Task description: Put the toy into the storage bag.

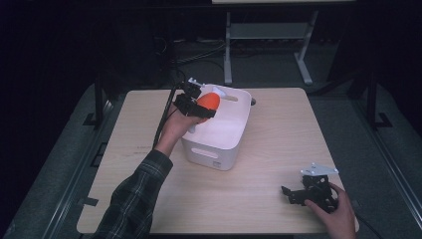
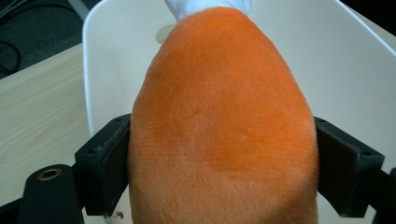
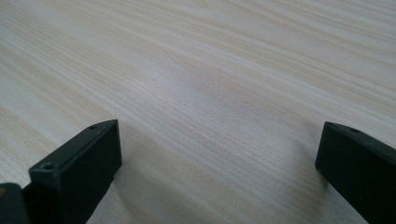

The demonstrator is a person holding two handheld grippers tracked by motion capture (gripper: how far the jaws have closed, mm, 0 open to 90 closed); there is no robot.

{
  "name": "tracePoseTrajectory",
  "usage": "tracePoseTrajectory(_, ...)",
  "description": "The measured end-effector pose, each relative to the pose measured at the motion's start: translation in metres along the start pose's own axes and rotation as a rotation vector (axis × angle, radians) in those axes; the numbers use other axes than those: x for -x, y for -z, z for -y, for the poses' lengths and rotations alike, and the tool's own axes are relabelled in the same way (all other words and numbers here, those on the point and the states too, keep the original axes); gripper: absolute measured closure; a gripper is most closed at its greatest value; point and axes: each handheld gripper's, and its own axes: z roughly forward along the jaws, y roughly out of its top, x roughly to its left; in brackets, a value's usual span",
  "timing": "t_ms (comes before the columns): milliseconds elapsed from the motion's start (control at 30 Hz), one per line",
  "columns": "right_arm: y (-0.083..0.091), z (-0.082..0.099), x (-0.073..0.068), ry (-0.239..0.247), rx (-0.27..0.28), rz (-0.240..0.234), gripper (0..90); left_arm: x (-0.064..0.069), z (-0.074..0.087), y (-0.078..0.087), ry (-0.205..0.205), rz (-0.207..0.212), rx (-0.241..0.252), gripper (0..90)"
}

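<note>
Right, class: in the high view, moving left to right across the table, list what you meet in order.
Plaid sleeve → left gripper clamped on the orange plush toy → white bin → right gripper, open, resting on the table.

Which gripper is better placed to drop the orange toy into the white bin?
Left. The left gripper already holds the orange toy over the white bin. The right gripper is open, resting on the table far from the bin.
</note>
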Motion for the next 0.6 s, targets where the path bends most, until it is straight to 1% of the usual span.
tracePoseTrajectory(200, 0.0000, 0.0000, -0.0001, -0.002, 0.001, -0.001, 0.0, -0.0014, -0.0010, -0.0050, 0.011, -0.008, -0.021, 14.9)
tracePoseTrajectory(300, 0.0000, 0.0000, -0.0001, -0.001, 0.000, -0.001, 0.0, -0.0021, -0.0013, -0.0048, 0.013, -0.006, -0.016, 14.7)
tracePoseTrajectory(400, 0.0000, 0.0000, -0.0001, -0.002, 0.000, -0.001, 0.0, -0.0023, -0.0019, -0.0055, 0.014, -0.008, -0.028, 14.1)
tracePoseTrajectory(467, 0.0000, 0.0000, -0.0001, -0.002, 0.001, -0.001, 0.0, -0.0017, -0.0020, -0.0061, 0.019, -0.009, -0.025, 14.0)
tracePoseTrajectory(533, 0.0000, 0.0000, -0.0001, -0.001, 0.001, -0.001, 0.0, -0.0013, -0.0022, -0.0064, 0.015, -0.012, -0.030, 13.9)
tracePoseTrajectory(600, 0.0000, 0.0000, -0.0001, -0.001, 0.001, -0.001, 0.0, -0.0016, -0.0025, -0.0054, 0.016, -0.011, -0.024, 13.9)
